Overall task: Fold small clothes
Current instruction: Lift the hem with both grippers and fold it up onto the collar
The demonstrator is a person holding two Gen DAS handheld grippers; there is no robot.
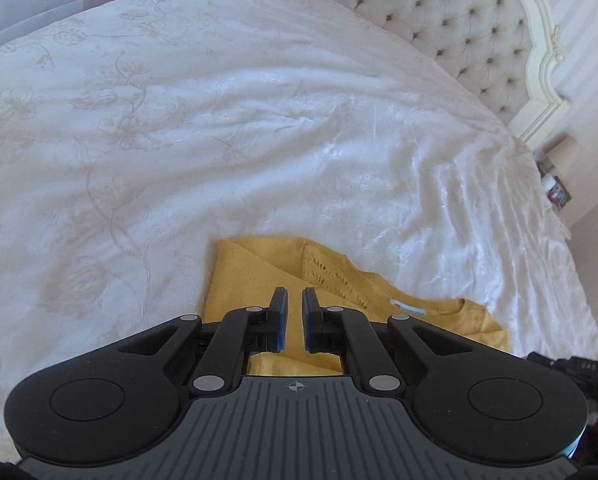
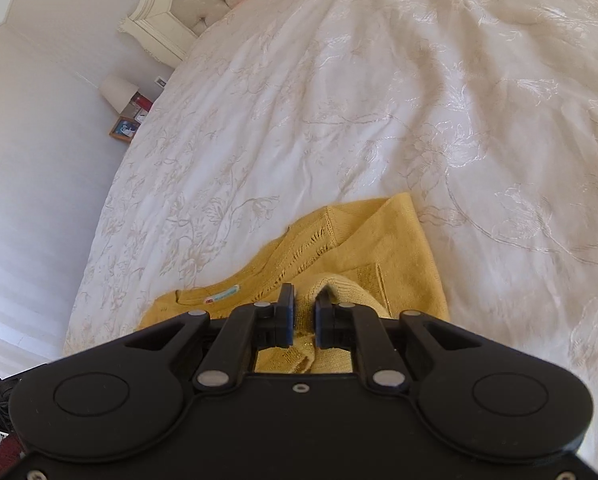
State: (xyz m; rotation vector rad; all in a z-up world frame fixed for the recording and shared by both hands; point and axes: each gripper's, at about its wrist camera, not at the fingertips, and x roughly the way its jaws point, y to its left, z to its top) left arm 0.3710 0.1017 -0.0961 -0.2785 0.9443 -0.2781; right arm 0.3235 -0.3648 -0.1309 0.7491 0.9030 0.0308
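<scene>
White embroidered bedspread (image 1: 219, 140) | yellow knit sweater (image 1: 259, 276): soft, light, grip hem | left gripper (image 1: 294, 300) narrowly parted, empty | right gripper (image 2: 305, 300) pinching knit fold.

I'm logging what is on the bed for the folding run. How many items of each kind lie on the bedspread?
Yellow knit sweater: 1
White floral bedspread: 1
Grippers over the sweater: 2, left gripper and right gripper
Total: 4
</scene>
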